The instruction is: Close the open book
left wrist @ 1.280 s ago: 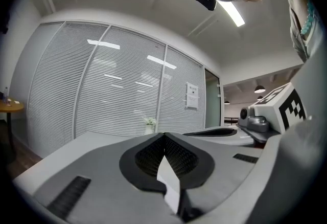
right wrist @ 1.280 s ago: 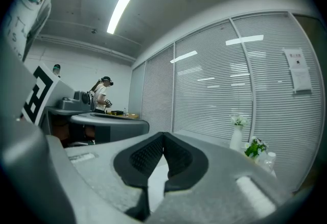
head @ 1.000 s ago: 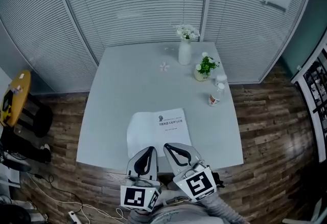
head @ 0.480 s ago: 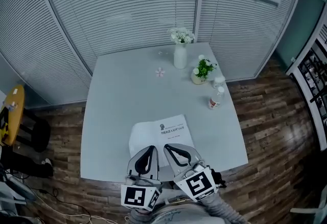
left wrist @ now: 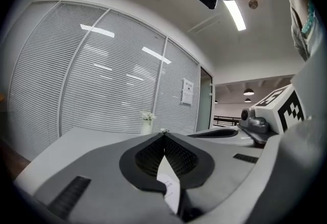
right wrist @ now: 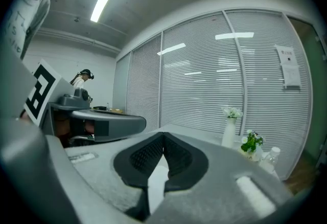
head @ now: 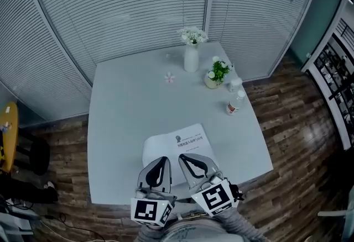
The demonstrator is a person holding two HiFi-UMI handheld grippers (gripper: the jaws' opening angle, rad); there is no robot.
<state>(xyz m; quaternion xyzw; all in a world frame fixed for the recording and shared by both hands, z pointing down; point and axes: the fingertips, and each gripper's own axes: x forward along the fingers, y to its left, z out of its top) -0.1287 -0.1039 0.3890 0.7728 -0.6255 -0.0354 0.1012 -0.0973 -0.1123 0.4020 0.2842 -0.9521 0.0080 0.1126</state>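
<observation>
The open book (head: 176,146) lies flat near the table's front edge, with a blank white page on the left and a printed page on the right. Both grippers hover side by side over its near part. My left gripper (head: 162,159) is shut with nothing in it and sits above the left page. My right gripper (head: 183,157) is shut and empty too, above the middle fold. In the left gripper view the jaws (left wrist: 164,133) meet at the tip, and white page (left wrist: 169,186) shows through the gap below. The right gripper view shows the same closed tips (right wrist: 163,134).
On the grey table (head: 127,108), toward the far right, stand a white vase of flowers (head: 191,56), a small potted plant (head: 214,74), a cup (head: 235,84) and a plastic bottle (head: 234,103). A small pink flower (head: 169,77) lies mid-table. Blinds rise behind; wooden floor surrounds.
The table and book have slid lower and nearer in the head view. Both shut grippers now reach farther over the book's near part. Neither pair of jaws has opened.
</observation>
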